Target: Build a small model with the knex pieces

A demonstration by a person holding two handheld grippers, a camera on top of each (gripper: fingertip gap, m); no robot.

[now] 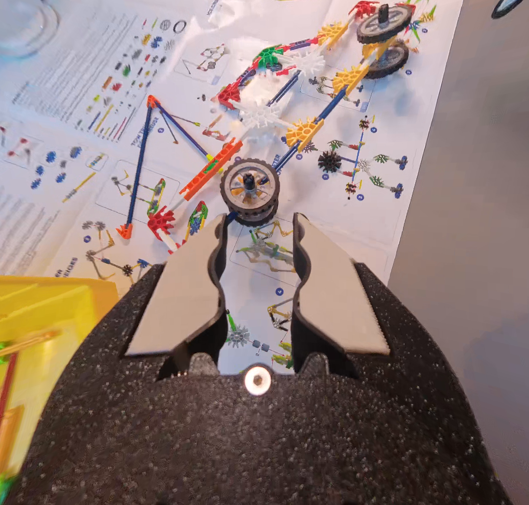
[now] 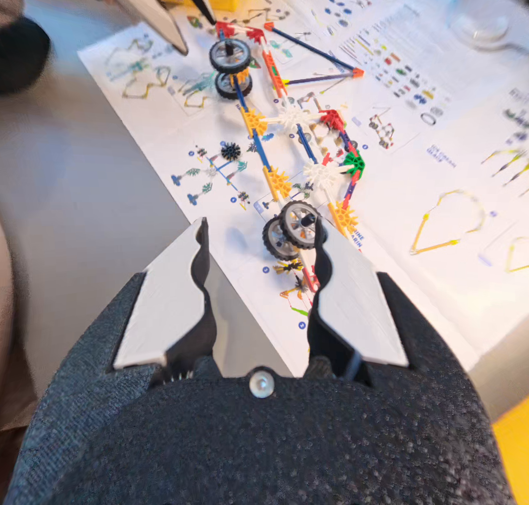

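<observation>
Grippers first, since they sit nearest the cameras. The left gripper (image 1: 260, 219) has its jaws apart and holds nothing; its tips hover just short of a doubled pair of grey-hubbed rubber wheels (image 1: 249, 188), with the left tip close beside the lower tyre — whether it touches I cannot tell. The right gripper (image 2: 259, 222) is likewise spread and empty-handed; its right finger stands just beside, perhaps against, the other wheel pair (image 2: 294, 227) at the opposite end of the same rod-and-connector model (image 2: 297, 136).

That model lies flat on a large printed instruction sheet (image 1: 337, 262), which covers the desk (image 1: 472, 205) up to a bare grey strip along one edge. One gripper at each wheeled end looks to me like a way to steady the long, floppy frame from both ends. Between the wheels run blue rods with yellow fan connectors (image 2: 278, 180), then white snowflake connectors (image 2: 323, 173), a green connector (image 2: 354, 162) and red corner pieces. An orange bar (image 1: 211, 168) joins a blue-rod triangle (image 1: 160, 147) off to the side. A loose black connector (image 2: 230, 151) lies on the sheet by itself.

Farther off, a yellow parts box (image 1: 57, 305) stands at the sheet's edge beside the left gripper — handy for reaching pieces, I judge — and a clear glass dish (image 2: 481, 24) stands beyond the sheet's far corner.
</observation>
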